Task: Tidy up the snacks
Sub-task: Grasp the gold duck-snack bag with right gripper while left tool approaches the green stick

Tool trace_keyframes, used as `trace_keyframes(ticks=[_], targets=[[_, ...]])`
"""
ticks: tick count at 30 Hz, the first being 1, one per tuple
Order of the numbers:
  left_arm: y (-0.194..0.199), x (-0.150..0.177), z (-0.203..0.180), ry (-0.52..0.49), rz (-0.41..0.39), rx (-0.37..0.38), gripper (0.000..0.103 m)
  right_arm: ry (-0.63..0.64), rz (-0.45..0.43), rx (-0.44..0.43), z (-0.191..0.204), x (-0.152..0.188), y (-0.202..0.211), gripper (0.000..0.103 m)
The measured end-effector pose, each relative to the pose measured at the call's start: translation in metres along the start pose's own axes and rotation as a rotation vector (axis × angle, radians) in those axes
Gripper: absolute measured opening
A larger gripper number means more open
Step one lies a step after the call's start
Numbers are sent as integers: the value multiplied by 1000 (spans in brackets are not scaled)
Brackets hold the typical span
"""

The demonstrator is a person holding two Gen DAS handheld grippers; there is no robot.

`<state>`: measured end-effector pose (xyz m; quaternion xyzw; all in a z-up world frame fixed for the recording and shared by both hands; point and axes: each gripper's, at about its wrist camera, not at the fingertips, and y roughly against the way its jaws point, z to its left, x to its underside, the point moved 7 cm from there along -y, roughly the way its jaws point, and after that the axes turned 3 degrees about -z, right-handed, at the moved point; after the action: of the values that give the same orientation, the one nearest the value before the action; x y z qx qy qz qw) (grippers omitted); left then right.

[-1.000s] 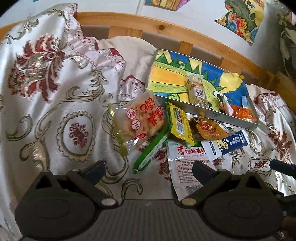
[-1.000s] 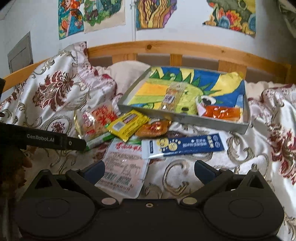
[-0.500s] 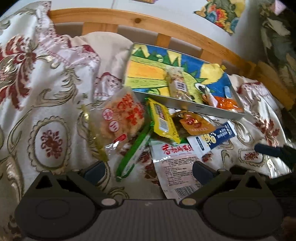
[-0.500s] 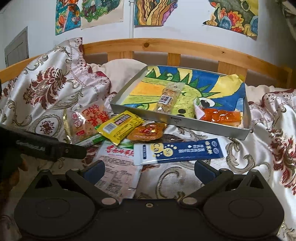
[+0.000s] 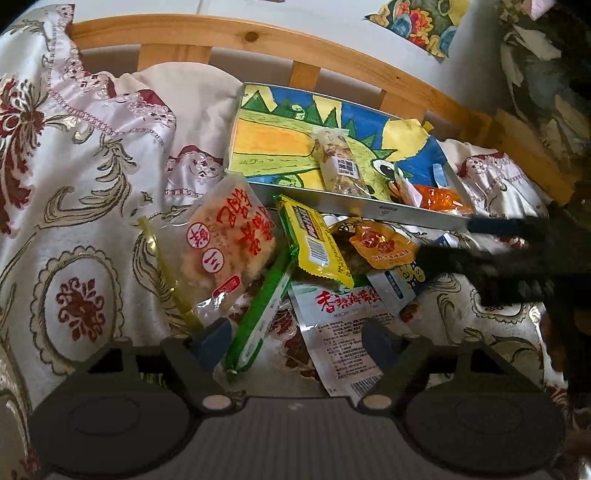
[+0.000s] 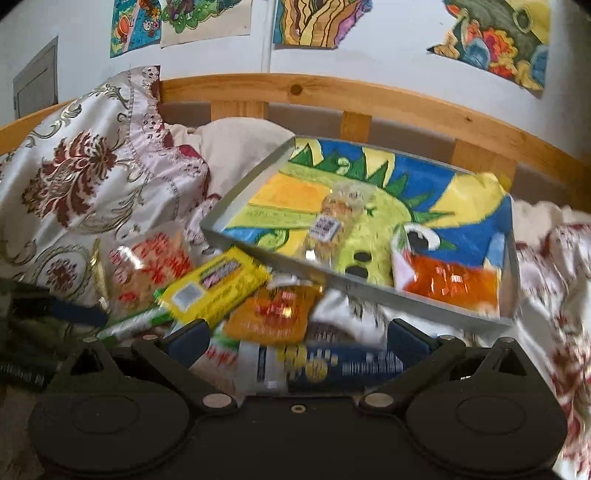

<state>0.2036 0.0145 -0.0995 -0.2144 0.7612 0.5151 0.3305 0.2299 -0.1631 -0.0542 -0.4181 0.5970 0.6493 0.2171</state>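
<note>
Several snack packets lie in a pile on the bed: a clear rice-cracker bag [image 5: 225,254], a yellow bar [image 5: 314,243] [image 6: 218,291], an orange pouch [image 5: 380,243] [image 6: 273,314], a green stick [image 5: 266,306], a silver seaweed packet [image 5: 343,339] and a blue packet [image 6: 332,365]. A grey tray [image 5: 369,212] [image 6: 369,288] with a dinosaur drawing holds a nut bar [image 5: 340,166] and an orange packet [image 6: 450,291]. My left gripper [image 5: 295,343] is open over the green stick and silver packet. My right gripper [image 6: 299,339] is open just above the blue packet.
The bed has a floral satin cover [image 5: 74,184] and a wooden headboard rail [image 6: 332,96] behind the tray. Drawings hang on the wall [image 6: 317,22]. The right gripper's arm [image 5: 517,251] crosses the right side of the left wrist view.
Both grippers have moved forward and down toward the snack pile. The right gripper now hovers over the blue packet, and its arm has come into the left view.
</note>
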Motion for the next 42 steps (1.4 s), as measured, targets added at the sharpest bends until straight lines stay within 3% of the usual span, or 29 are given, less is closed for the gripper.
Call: trace_keyframes(ticks=[5, 10, 19, 23, 27, 34, 39, 42], targets=[[-7, -2, 2, -12, -8, 7, 69, 13, 25, 11, 2, -9, -31, 92], [-20, -4, 9, 5, 22, -5, 50, -20, 83, -10, 4, -5, -57, 84], [-35, -11, 12, 23, 50, 10, 47, -57, 142, -51, 10, -4, -81, 69], [-38, -13, 11, 17, 57, 14, 46, -76, 141, -80, 13, -3, -78, 49], [-38, -13, 9, 11, 75, -8, 35, -63, 138, -94, 17, -2, -70, 36], [-35, -11, 0, -18, 131, -38, 21, -44, 131, -127, 21, 4, -49, 30], [-29, -4, -9, 21, 183, -5, 21, -64, 144, -166, 23, 15, -28, 23], [-28, -3, -9, 15, 176, -4, 21, -83, 150, -182, 23, 22, -18, 23]])
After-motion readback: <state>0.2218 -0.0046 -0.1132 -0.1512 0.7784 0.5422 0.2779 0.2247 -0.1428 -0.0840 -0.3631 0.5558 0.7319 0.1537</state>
